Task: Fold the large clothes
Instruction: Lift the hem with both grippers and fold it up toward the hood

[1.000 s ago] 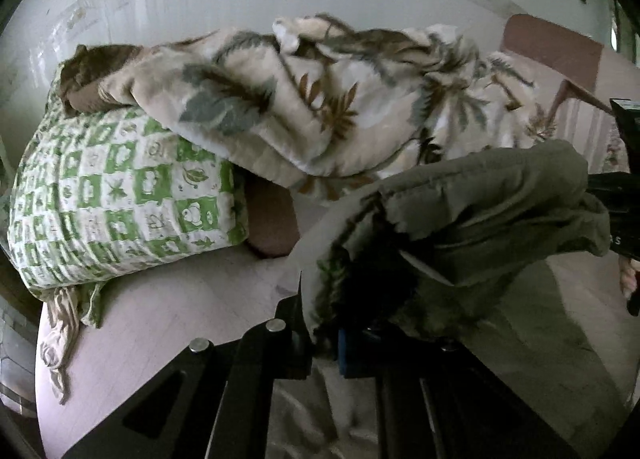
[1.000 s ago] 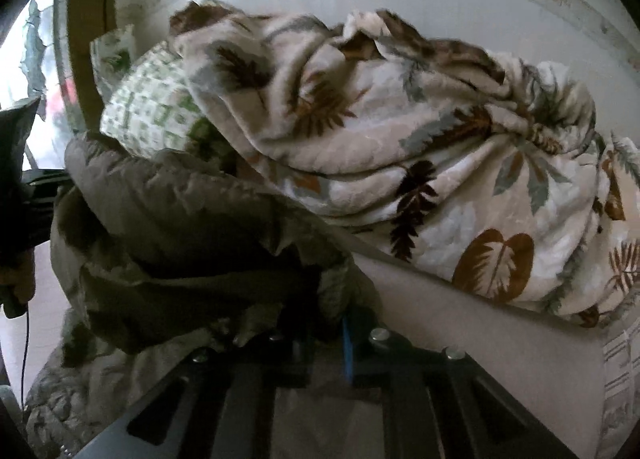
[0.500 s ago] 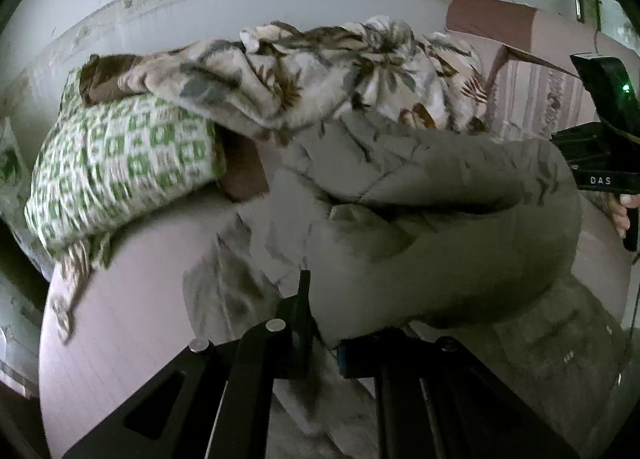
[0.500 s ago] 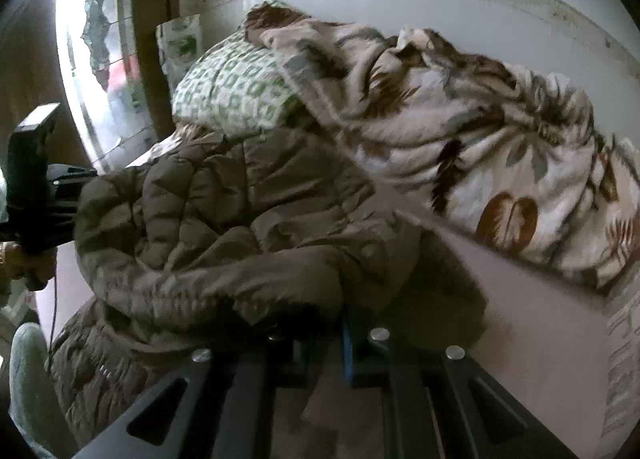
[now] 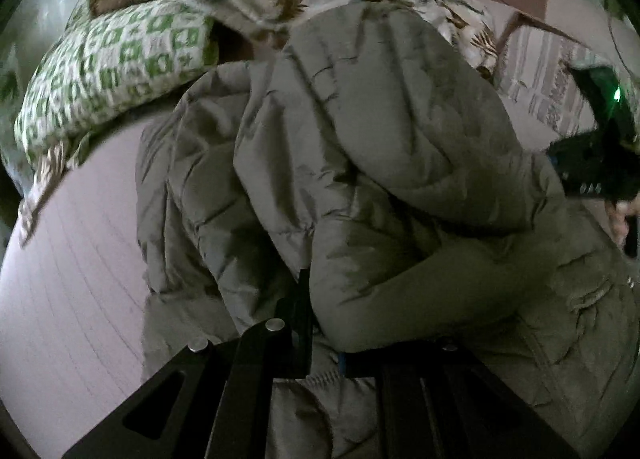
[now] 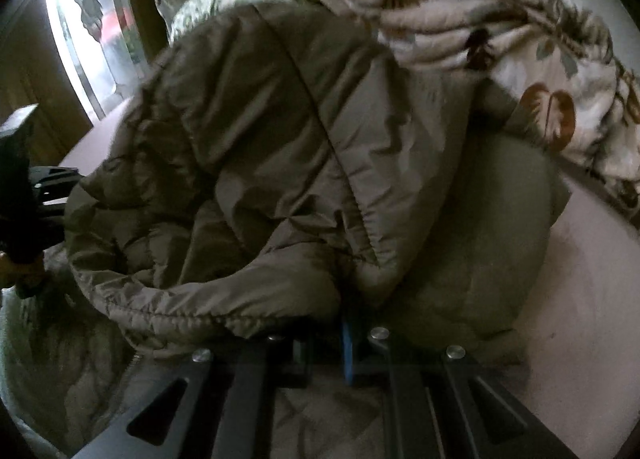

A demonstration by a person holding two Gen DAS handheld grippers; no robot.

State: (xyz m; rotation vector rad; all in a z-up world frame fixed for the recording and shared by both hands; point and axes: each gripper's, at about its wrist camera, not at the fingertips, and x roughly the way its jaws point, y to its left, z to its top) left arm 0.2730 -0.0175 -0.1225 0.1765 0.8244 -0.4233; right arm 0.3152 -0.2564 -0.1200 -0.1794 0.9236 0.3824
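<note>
An olive-grey quilted puffer jacket [image 5: 380,139] lies bunched on the pink bed sheet [image 5: 72,279], its upper part doubled over the lower. My left gripper [image 5: 324,339] pinches a padded fold at the near edge, and its jaws are opening slightly with the cloth still between them. In the right wrist view the same jacket [image 6: 280,139] fills the middle. My right gripper [image 6: 332,339] is shut on its stitched hem, with a blue pad [image 6: 348,351] showing. Each gripper's body appears at the edge of the other's view, the right [image 5: 592,163] and the left [image 6: 24,187].
A green-and-white checked pillow [image 5: 120,71] and a heaped leaf-print blanket [image 6: 520,39] lie along the wall behind the jacket. A bright window [image 6: 80,39] stands at the left. Bare pink sheet [image 6: 592,279] shows to the right of the jacket.
Both grippers have come down and toward the pillows with the jacket. The lifted part now lies doubled over the rest on the bed and fills both views.
</note>
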